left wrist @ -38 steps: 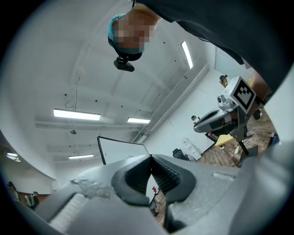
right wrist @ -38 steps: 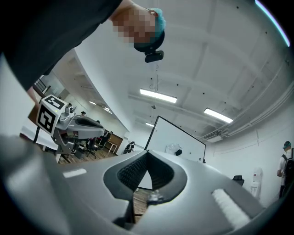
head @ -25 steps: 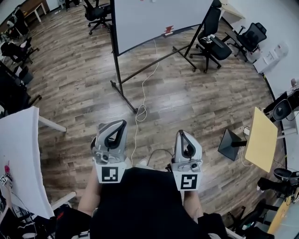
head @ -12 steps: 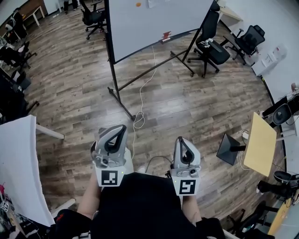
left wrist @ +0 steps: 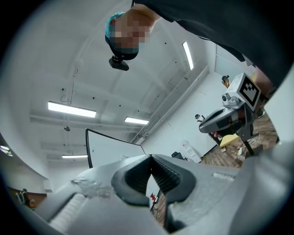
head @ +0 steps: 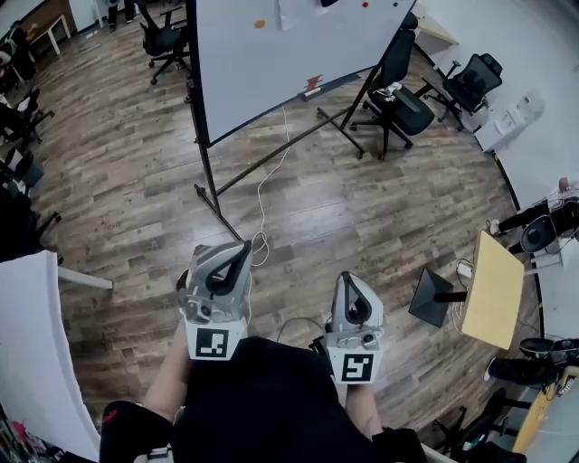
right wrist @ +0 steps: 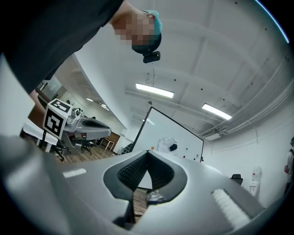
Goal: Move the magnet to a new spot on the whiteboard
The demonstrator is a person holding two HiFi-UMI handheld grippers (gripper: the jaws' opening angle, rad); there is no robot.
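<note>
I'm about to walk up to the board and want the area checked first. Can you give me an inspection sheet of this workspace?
Surface: whiteboard on a stand, wood floor.
Job's things: orange magnet high on board, untouched.
Clutter: paper sheet on board; red item on tray.
Grippers: left gripper and right gripper shut, empty, well short of board.
Cables: white cable trailing over floor below stand.
Surroundings: office chairs, tan table.
</note>
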